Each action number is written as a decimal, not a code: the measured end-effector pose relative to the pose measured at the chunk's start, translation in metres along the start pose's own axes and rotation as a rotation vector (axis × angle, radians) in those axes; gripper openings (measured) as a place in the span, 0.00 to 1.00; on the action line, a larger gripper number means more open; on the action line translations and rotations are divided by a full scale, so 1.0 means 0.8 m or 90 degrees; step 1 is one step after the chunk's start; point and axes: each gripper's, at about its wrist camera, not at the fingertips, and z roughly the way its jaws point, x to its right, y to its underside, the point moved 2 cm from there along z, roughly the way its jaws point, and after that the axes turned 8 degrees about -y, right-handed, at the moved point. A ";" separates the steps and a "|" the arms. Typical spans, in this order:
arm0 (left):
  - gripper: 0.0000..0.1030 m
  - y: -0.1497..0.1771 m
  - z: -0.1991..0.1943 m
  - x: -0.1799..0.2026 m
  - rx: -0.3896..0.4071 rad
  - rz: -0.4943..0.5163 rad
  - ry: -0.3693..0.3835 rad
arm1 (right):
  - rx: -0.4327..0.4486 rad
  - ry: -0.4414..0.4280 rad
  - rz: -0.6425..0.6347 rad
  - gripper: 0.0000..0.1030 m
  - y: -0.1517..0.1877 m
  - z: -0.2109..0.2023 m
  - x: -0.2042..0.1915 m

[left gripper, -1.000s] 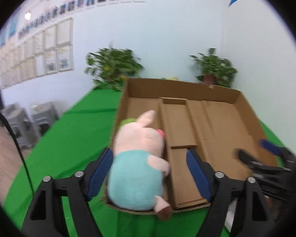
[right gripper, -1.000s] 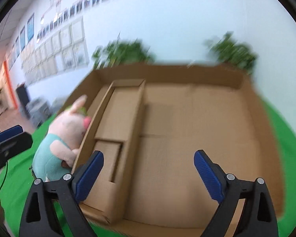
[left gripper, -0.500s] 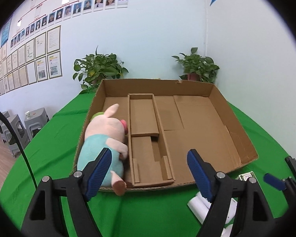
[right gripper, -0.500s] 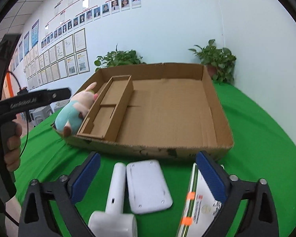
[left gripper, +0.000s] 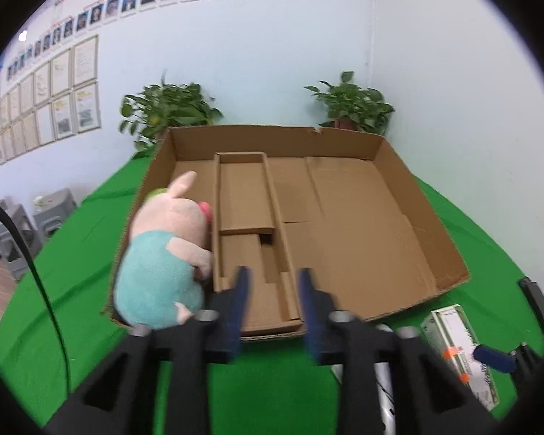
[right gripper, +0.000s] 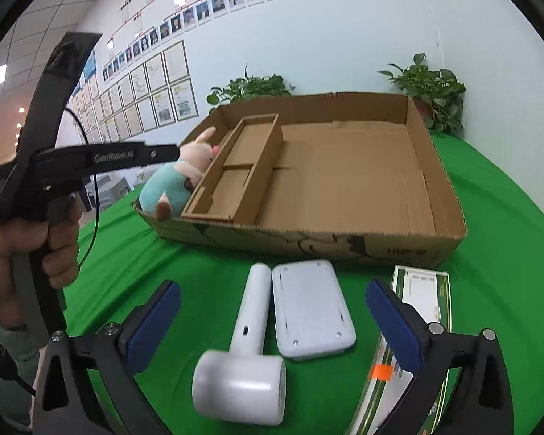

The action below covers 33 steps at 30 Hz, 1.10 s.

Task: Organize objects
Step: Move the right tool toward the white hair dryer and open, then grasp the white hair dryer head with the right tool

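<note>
Green table (right gripper: 489, 188): white devices (right gripper: 310, 311) right-view only.

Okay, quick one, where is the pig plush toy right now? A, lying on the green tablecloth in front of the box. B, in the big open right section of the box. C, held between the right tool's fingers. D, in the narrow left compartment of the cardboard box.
D: the pig plush toy lies in the narrow strip between the cardboard box left wall and the cardboard insert, with no tool touching it.
</note>
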 end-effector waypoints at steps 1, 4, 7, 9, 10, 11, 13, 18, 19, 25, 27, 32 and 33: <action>0.64 0.001 0.004 0.002 -0.007 -0.003 0.018 | -0.012 -0.004 -0.005 1.00 0.006 0.001 -0.002; 0.66 0.004 0.020 0.008 -0.039 -0.013 0.052 | -0.042 0.005 -0.033 1.00 0.016 0.004 -0.014; 0.66 0.007 0.039 0.018 -0.053 0.004 0.046 | -0.074 0.031 -0.056 0.98 0.023 0.010 -0.025; 0.64 0.009 0.055 0.023 -0.065 0.013 0.038 | -0.095 0.033 -0.050 0.96 0.028 0.015 -0.026; 0.63 0.009 0.063 0.025 -0.073 0.018 0.027 | -0.102 0.033 -0.045 0.95 0.031 0.017 -0.025; 0.59 0.010 0.072 0.026 -0.079 0.025 0.022 | -0.109 0.036 -0.039 0.95 0.033 0.019 -0.024; 0.50 0.013 0.087 0.027 -0.090 0.034 0.012 | -0.125 0.051 -0.034 0.92 0.039 0.023 -0.021; 0.34 0.029 0.113 0.028 -0.137 0.053 -0.003 | -0.149 0.048 -0.035 0.85 0.048 0.029 -0.022; 0.34 0.030 0.111 0.026 -0.136 0.052 -0.004 | -0.150 0.043 -0.033 0.84 0.049 0.029 -0.023; 0.33 0.032 0.104 0.020 -0.139 0.036 -0.001 | -0.168 0.050 -0.010 0.76 0.053 0.039 -0.018; 0.36 0.032 0.104 0.017 -0.140 0.036 -0.003 | -0.175 0.052 -0.009 0.71 0.055 0.043 -0.019; 0.43 0.029 0.090 0.011 -0.132 0.023 -0.014 | -0.178 0.053 -0.032 0.56 0.057 0.047 -0.032; 0.47 0.027 0.081 0.009 -0.122 0.013 -0.029 | -0.177 0.054 -0.033 0.56 0.056 0.047 -0.033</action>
